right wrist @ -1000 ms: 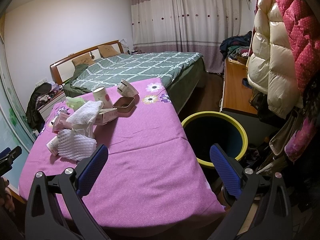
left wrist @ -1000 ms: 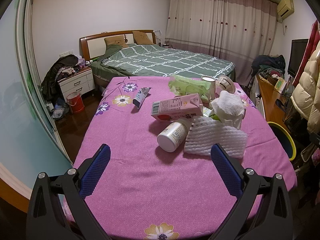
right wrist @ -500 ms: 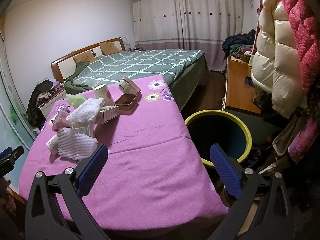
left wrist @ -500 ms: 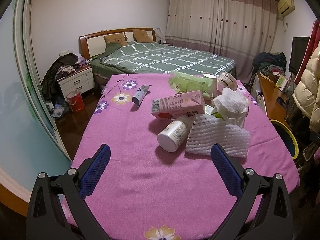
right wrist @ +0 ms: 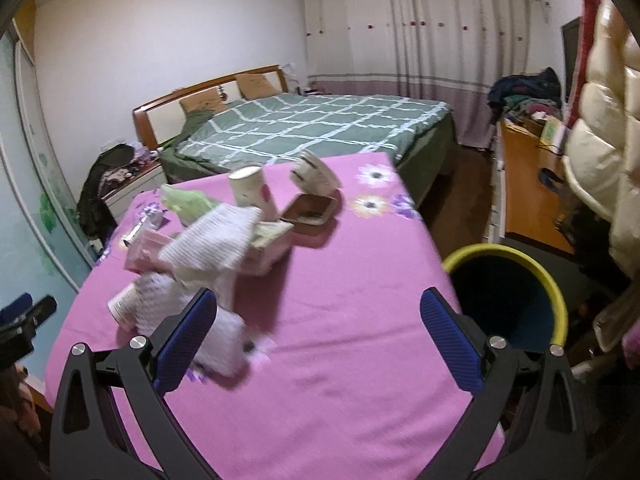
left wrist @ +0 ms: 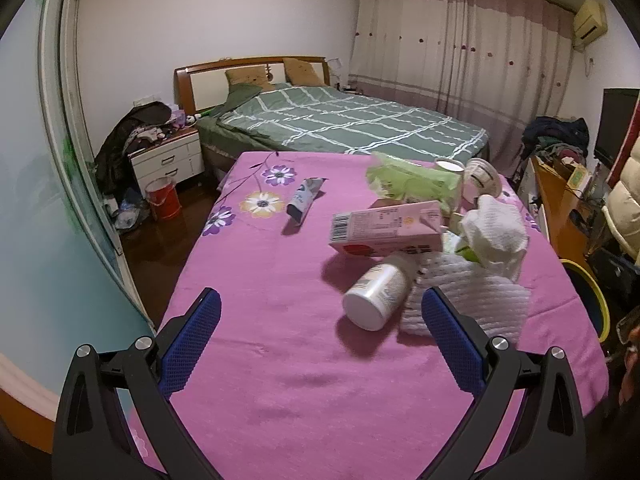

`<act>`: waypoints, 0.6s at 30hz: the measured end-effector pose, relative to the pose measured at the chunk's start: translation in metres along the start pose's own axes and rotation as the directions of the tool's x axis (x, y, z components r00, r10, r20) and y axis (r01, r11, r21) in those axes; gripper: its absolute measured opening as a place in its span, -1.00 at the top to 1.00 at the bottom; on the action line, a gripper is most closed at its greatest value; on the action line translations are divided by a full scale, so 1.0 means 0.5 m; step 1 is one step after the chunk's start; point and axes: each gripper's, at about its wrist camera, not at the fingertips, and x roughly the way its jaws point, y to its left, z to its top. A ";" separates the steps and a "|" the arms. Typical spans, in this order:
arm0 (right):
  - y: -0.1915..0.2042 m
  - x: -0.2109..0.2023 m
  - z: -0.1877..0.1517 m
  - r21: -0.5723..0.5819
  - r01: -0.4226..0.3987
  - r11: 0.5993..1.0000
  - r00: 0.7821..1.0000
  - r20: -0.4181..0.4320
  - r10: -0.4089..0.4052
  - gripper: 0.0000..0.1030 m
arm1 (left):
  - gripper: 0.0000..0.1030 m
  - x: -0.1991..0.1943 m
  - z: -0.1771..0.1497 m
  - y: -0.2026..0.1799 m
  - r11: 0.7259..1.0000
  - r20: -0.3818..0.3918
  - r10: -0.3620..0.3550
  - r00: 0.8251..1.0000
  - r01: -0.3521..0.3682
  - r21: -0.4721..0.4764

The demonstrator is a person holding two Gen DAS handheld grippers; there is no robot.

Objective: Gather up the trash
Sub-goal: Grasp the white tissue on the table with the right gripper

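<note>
Trash lies in a heap on the pink flowered tablecloth (left wrist: 280, 344): a white bottle (left wrist: 376, 292) on its side, a pink carton (left wrist: 386, 230), white foam netting (left wrist: 468, 300), a crumpled white tissue (left wrist: 498, 236), a green bag (left wrist: 412, 180), paper cups (left wrist: 482, 178) and a small tube (left wrist: 304, 200). My left gripper (left wrist: 320, 320) is open just short of the bottle. My right gripper (right wrist: 318, 328) is open above the cloth, its left finger over the foam netting (right wrist: 160, 312). A yellow-rimmed bin (right wrist: 508, 300) stands right of the table.
A brown tray (right wrist: 310, 210) lies beside the cups (right wrist: 252, 188). A green bed (left wrist: 340, 124) stands beyond the table and a nightstand (left wrist: 166, 158) with a red bucket (left wrist: 162, 200) is at the left. A wooden desk (right wrist: 528, 184) and hanging puffy coats (right wrist: 600, 128) are on the right.
Both grippers have moved forward toward the heap. The right wrist view has swung left, so the foam netting now sits by its left finger. Both stay open.
</note>
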 end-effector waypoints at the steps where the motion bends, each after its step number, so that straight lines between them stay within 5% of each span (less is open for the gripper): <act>1: 0.013 0.012 0.009 -0.008 -0.011 1.000 1.000 0.001 0.011 -0.88 | -0.92 0.004 0.000 0.002 1.000 -0.001 0.003 1.000 -0.003 -0.001; 14: 0.119 0.184 0.089 -0.068 -0.054 0.996 0.994 -0.095 0.048 -0.67 | -0.92 0.037 -0.005 0.011 1.000 -0.014 -0.001 1.000 0.001 0.008; 18: 0.125 0.226 0.085 -0.072 -0.060 0.996 0.986 -0.158 0.048 -0.40 | -0.92 0.048 -0.004 0.014 1.000 -0.024 -0.006 1.000 0.006 0.001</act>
